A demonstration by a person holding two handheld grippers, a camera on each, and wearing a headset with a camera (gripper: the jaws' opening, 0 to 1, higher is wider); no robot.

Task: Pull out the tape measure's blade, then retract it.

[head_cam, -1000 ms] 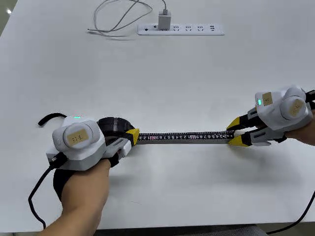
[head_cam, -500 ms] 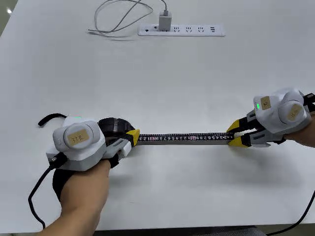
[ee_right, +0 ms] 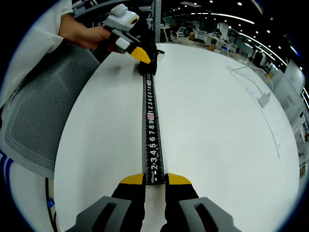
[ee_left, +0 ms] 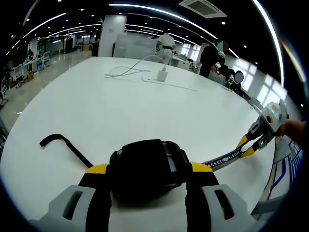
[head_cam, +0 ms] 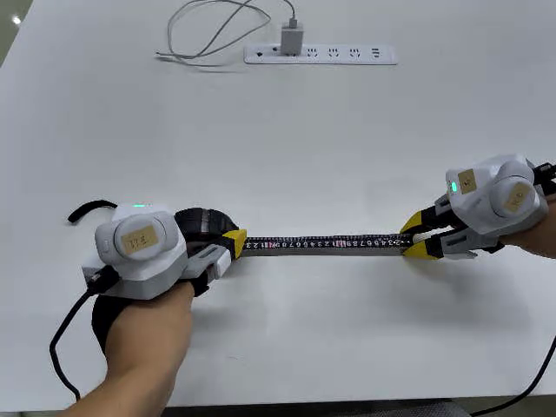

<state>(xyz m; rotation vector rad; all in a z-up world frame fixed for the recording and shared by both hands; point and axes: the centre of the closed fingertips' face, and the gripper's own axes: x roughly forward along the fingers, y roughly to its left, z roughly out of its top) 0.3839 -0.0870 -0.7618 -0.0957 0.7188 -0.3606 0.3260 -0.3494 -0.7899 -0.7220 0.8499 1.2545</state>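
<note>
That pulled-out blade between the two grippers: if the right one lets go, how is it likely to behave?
The blade looks thin yet runs straight between the grippers, so it is probably springy, not limp. Its end is pinched by the right gripper, the case by the left gripper; released, it would likely snap back.

The blade [head_cam: 326,242] lies stretched flat on the table [head_cam: 287,148], a low bar between the near and far sides; a hand can cross above it. At one end of the blade the left gripper [ee_left: 149,170] clamps the case [head_cam: 201,222]. At the other end the right gripper [head_cam: 414,234] pinches the tip. Beyond the blade, open surface runs to the power strip [head_cam: 320,54] and its looped cable [head_cam: 208,30] by the far edge. A black strap [head_cam: 87,210] curls past the case end. Nearer than the blade, open surface reaches the table's edge.
</note>
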